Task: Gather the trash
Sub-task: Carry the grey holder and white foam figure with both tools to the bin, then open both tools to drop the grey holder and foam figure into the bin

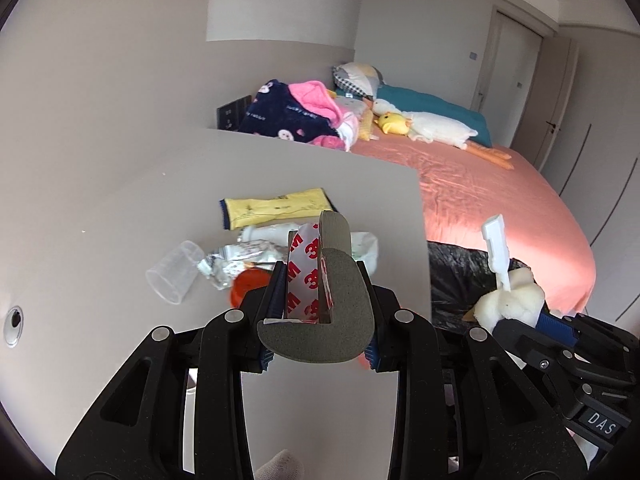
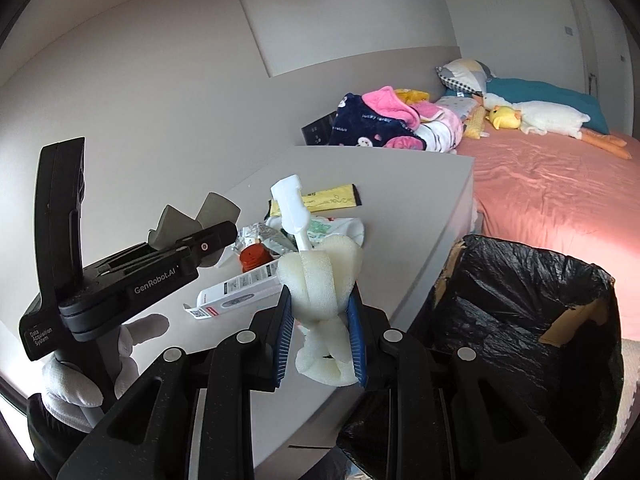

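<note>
A plush goose (image 1: 436, 126) lies on the pink bed (image 1: 500, 200).

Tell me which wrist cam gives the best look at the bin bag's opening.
Right wrist: the black-lined bin shows its whole open mouth and rim beside the desk. Left wrist catches only a strip of the black liner, partly behind the right gripper and its foam.

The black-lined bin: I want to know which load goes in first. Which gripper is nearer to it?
Right. The right gripper, clamping white foam, sits beside the bin rim. The left gripper, holding a grey foam corner, is over the table, farther from it.
</note>
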A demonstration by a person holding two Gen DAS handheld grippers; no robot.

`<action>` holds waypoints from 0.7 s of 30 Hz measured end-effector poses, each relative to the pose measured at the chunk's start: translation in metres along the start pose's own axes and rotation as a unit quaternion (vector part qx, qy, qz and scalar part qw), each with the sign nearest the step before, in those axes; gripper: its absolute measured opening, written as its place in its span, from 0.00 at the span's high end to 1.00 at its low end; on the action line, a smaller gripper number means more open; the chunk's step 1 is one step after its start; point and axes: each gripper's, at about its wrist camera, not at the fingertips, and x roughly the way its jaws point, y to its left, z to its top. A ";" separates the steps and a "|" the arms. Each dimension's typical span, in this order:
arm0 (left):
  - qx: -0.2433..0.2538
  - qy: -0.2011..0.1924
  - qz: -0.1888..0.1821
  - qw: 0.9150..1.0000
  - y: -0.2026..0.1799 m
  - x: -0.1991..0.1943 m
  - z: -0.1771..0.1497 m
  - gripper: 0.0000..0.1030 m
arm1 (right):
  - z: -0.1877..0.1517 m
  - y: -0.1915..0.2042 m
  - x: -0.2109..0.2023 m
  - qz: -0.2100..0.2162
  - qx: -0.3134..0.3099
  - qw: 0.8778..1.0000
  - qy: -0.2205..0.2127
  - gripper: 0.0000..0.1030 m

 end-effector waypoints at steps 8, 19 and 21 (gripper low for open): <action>0.039 0.003 -0.045 0.998 -0.056 0.010 0.002 0.68 | -0.003 -0.040 -0.029 -0.038 0.029 0.999 -0.022 0.74; 0.072 0.015 -0.092 0.993 -0.108 0.026 0.002 0.68 | -0.006 -0.088 -0.058 -0.086 0.069 0.993 -0.043 0.74; 0.079 0.018 -0.100 0.992 -0.118 0.029 0.001 0.68 | -0.006 -0.095 -0.063 -0.093 0.075 0.992 -0.046 0.74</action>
